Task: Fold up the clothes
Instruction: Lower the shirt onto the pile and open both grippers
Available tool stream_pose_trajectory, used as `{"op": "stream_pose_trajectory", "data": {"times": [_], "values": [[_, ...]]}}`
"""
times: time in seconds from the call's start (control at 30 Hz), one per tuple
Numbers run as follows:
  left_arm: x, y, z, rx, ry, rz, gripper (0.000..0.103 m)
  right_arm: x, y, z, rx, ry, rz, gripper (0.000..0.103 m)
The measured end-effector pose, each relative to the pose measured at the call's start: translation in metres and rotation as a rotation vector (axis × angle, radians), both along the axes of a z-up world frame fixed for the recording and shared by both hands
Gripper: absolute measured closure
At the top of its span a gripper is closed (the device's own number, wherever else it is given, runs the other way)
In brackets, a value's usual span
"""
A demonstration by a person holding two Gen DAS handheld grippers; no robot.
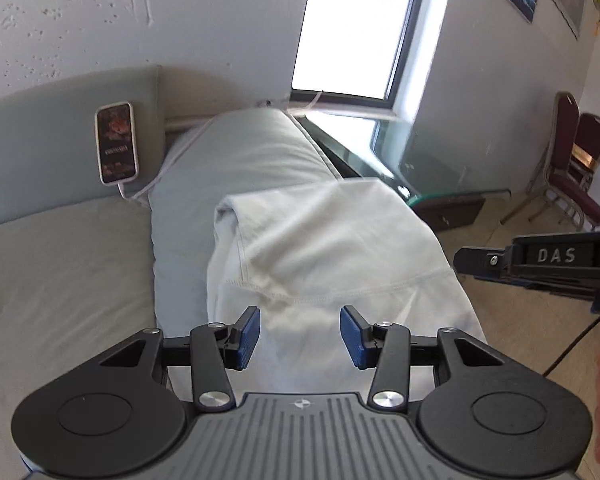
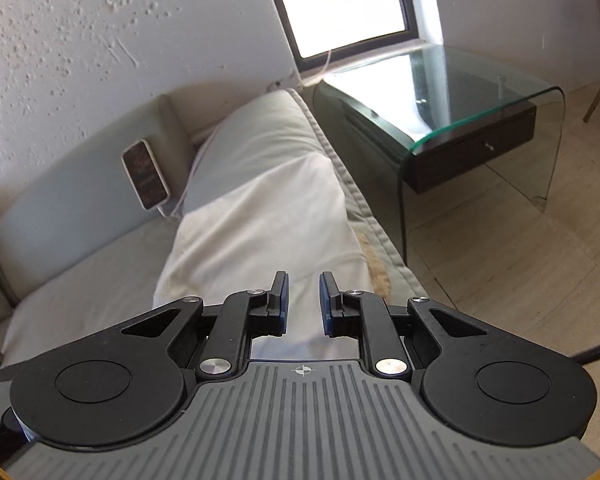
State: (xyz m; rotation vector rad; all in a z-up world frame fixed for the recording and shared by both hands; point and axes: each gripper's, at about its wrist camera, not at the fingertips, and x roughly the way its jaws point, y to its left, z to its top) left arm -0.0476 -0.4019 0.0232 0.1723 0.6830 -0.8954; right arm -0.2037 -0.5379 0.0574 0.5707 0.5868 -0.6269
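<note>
White garment (image 1: pixel 324 248) draped over the arm of a grey sofa (image 1: pixel 60 264), partly folded already: one edge doubled over into a thick roll at the far left corner, a stitched hem running across the near part. Lying fairly flat along the arm, with the near end hanging toward both cameras and out of sight below the gripper bodies. Probably somewhere in the middle of the fold, judging by the doubled edge; at least one more fold likely left, then squaring up the bundle. Hard to say what kind of garment, or how many layers lie underneath.

Left hand-held gripper (image 1: pixel 300 338) over the near part of the cloth, blue pads well apart, nothing pinched between them, cloth showing in the gap below. Right hand-held gripper (image 2: pixel 303 304) also above the near end of the garment (image 2: pixel 260 220), pads drawn closer together but with a clear gap, no fabric caught. In the left view, seen from the side just beyond the right edge of the cloth, over the floor.

No other clothes visible, so no telling whether more pieces wait. Phone (image 1: pixel 115 142) on a cable propped against the sofa back, well clear of the cloth. Glass side table (image 2: pixel 460 92) beside the sofa arm, chairs (image 1: pixel 580 168) further off by the wall.
</note>
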Motion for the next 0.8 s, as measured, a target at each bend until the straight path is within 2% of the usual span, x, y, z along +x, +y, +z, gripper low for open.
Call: {"op": "stream_pose_trajectory", "data": {"times": [0.07, 0.13, 0.27, 0.33, 0.4, 0.43, 0.53, 0.6, 0.67, 0.73, 0.77, 0.8], "values": [[0.016, -0.012, 0.000, -0.001, -0.050, 0.044, 0.060, 0.028, -0.014, -0.003, -0.008, 0.001, 0.011, 0.085], [0.036, -0.028, -0.007, 0.005, -0.064, 0.069, 0.060, 0.058, -0.026, -0.009, 0.006, -0.016, 0.057, 0.088], [0.082, -0.058, -0.036, 0.049, 0.037, 0.055, 0.070, 0.105, -0.038, -0.027, -0.019, 0.013, 0.101, 0.088], [0.097, -0.064, -0.053, 0.082, 0.098, 0.052, 0.065, 0.112, -0.042, -0.037, -0.051, 0.071, 0.075, 0.089], [0.105, -0.063, -0.058, 0.079, 0.142, 0.062, 0.061, 0.113, -0.048, -0.046, -0.060, 0.119, 0.054, 0.098], [0.103, -0.061, -0.054, 0.079, 0.136, 0.063, 0.061, 0.111, -0.051, -0.051, -0.055, 0.138, 0.044, 0.102], [0.093, -0.055, -0.041, 0.087, 0.088, 0.065, 0.061, 0.093, -0.052, -0.044, -0.051, 0.134, 0.006, 0.103], [0.074, -0.046, -0.027, 0.098, 0.044, 0.056, 0.063, 0.077, -0.044, -0.032, -0.060, 0.119, -0.016, 0.099], [0.055, -0.038, -0.017, 0.103, 0.037, 0.040, 0.057, 0.060, -0.032, -0.019, -0.054, 0.105, 0.000, 0.095], [0.037, -0.032, -0.013, 0.122, 0.037, 0.023, 0.047, 0.044, -0.019, -0.014, -0.016, 0.112, 0.043, 0.091], [0.029, -0.029, -0.010, 0.132, 0.037, 0.014, 0.047, 0.037, -0.012, -0.013, 0.005, 0.121, 0.056, 0.079], [0.022, -0.028, -0.011, 0.144, 0.047, 0.010, 0.047, 0.031, -0.007, -0.015, 0.010, 0.135, 0.056, 0.071]]}}
